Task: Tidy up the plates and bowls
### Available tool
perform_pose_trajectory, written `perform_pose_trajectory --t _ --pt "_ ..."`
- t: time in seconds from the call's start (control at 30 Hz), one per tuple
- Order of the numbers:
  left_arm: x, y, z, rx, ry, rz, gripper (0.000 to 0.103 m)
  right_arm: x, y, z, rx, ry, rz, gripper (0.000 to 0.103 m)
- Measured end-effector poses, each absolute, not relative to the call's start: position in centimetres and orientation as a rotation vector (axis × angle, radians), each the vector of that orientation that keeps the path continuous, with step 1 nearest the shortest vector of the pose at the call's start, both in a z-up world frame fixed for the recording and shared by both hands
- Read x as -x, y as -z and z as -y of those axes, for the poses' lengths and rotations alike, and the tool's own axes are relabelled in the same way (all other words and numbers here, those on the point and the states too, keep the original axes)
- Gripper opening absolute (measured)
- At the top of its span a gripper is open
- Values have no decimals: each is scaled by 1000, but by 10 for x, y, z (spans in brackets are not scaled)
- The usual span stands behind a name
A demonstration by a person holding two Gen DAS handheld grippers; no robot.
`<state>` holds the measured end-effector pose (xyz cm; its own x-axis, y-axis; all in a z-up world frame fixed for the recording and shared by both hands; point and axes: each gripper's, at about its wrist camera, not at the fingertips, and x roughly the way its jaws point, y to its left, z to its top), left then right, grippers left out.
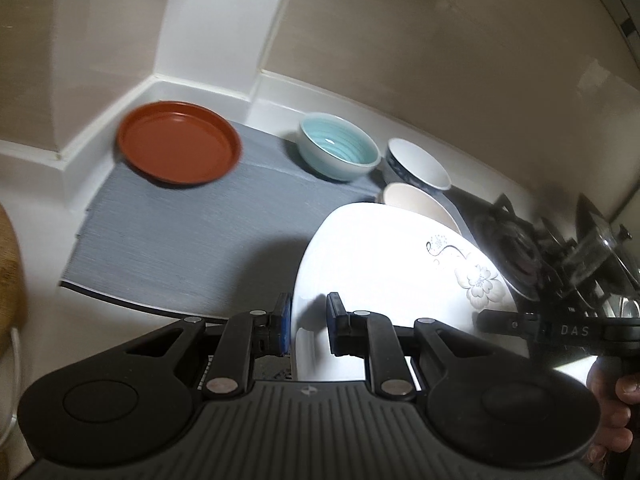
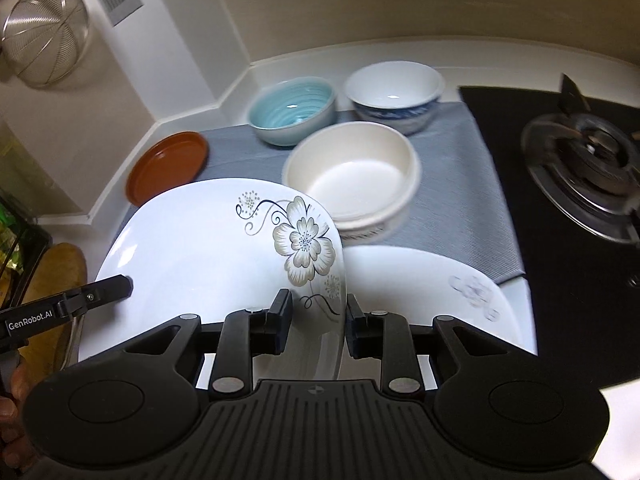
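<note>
While both claws grip it, the flowered white plate [image 2: 208,248] hangs tilted above the near part of the table, its painted flower toward the right-hand side. The left claw [image 1: 308,322] is clamped on the plate's left rim, and the right claw [image 2: 318,322] pinches the opposite edge beside the flower, its pads tight on the thin rim. Directly below and to the right lies a second white plate [image 2: 420,292] with a similar flower, flat at the table's front edge and half on the grey mat [image 2: 460,184]. Just behind the held plate stands a cream bowl [image 2: 352,176] on the mat, close to the plate's far edge. Further back sit a pale blue bowl [image 2: 292,110] and a blue-and-white bowl [image 2: 394,96], side by side near the wall. A brown plate [image 2: 168,166] rests at the mat's far left corner, well apart from the bowls. To the right, the black hob with its gas burner [image 2: 584,164] borders the mat. A wire strainer [image 2: 44,34] hangs on the wall at upper left.
</note>
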<state>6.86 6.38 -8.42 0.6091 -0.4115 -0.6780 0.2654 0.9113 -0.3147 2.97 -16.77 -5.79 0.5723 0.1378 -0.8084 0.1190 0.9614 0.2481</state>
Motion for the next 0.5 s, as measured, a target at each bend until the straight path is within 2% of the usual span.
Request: perform_pose_trajectory --t 0.5 --pt "-67 93 -30 145 436 -860 19 -12 68 199 -333 41 -973 29"
